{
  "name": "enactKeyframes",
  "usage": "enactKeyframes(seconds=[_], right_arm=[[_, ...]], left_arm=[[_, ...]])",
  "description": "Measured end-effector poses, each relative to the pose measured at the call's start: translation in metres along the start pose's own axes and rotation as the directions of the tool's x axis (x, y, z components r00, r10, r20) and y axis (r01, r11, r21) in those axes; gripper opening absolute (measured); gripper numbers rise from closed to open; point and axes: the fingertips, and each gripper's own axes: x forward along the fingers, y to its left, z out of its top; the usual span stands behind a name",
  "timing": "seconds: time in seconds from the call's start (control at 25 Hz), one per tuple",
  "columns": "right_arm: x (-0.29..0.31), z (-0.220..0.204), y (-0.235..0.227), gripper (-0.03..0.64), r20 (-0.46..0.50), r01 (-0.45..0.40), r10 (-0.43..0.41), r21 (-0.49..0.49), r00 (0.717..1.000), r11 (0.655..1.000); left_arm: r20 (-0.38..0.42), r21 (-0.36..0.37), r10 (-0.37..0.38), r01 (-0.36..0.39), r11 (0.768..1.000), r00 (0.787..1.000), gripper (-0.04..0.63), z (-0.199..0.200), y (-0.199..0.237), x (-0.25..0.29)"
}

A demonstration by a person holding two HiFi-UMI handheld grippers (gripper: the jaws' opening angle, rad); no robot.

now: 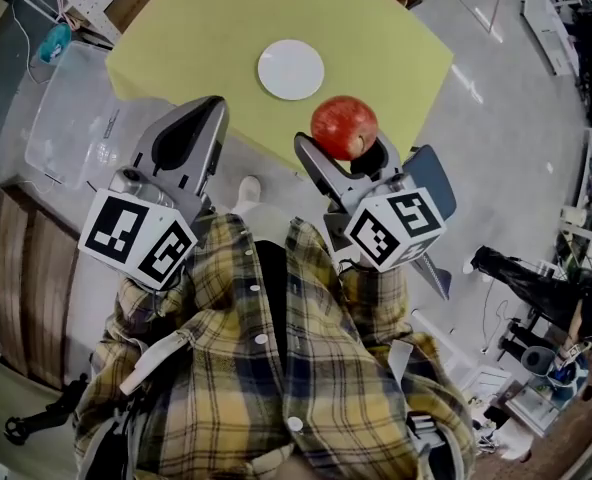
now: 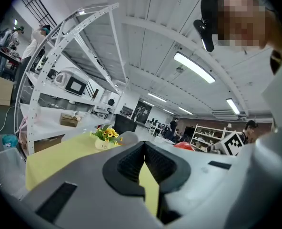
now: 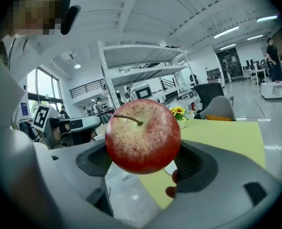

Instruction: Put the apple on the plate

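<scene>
My right gripper [image 1: 345, 146] is shut on a red apple [image 1: 344, 126], held in the air above the near edge of the yellow table [image 1: 206, 38]. In the right gripper view the apple [image 3: 142, 136] fills the space between the dark pads, stem up. A white plate [image 1: 290, 69] lies empty on the table, beyond the apple and a little left. The apple mostly hides it in the right gripper view. My left gripper [image 1: 212, 114] hovers at the table's near left edge with its pads together and nothing between them [image 2: 143, 149].
A small vase of yellow flowers [image 2: 106, 136] stands at the table's far side. A clear plastic bin [image 1: 71, 118] sits on the floor left of the table. White shelving [image 2: 60, 56] and other people are further off.
</scene>
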Motion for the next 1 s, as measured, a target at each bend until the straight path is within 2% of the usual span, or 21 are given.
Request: enactKeyframes(seconds=[0.28, 0.6, 0.8, 1.0], right_arm=[[0.008, 0.009, -0.031, 0.382, 0.004, 0.023, -0.023, 0.011, 1.0, 1.0], [0.04, 0.014, -0.049, 0.382, 0.009, 0.085, -0.085, 0.051, 0.996, 0.995], [0.075, 0.031, -0.058, 0.382, 0.025, 0.156, -0.159, 0.084, 0.987, 0.984], [0.112, 0.051, -0.061, 0.382, 0.042, 0.233, -0.239, 0.116, 0.97, 0.966]], left_arm=[[-0.017, 0.001, -0.027, 0.027, 1.0, 0.999, 0.008, -0.001, 0.0, 0.038], [-0.063, 0.001, -0.098, 0.098, 0.995, 0.993, 0.008, 0.003, 0.028, 0.074], [-0.101, 0.022, -0.17, 0.173, 0.985, 0.98, 0.008, 0.024, 0.06, 0.105], [-0.152, 0.031, -0.257, 0.264, 0.964, 0.955, 0.008, 0.045, 0.093, 0.136]])
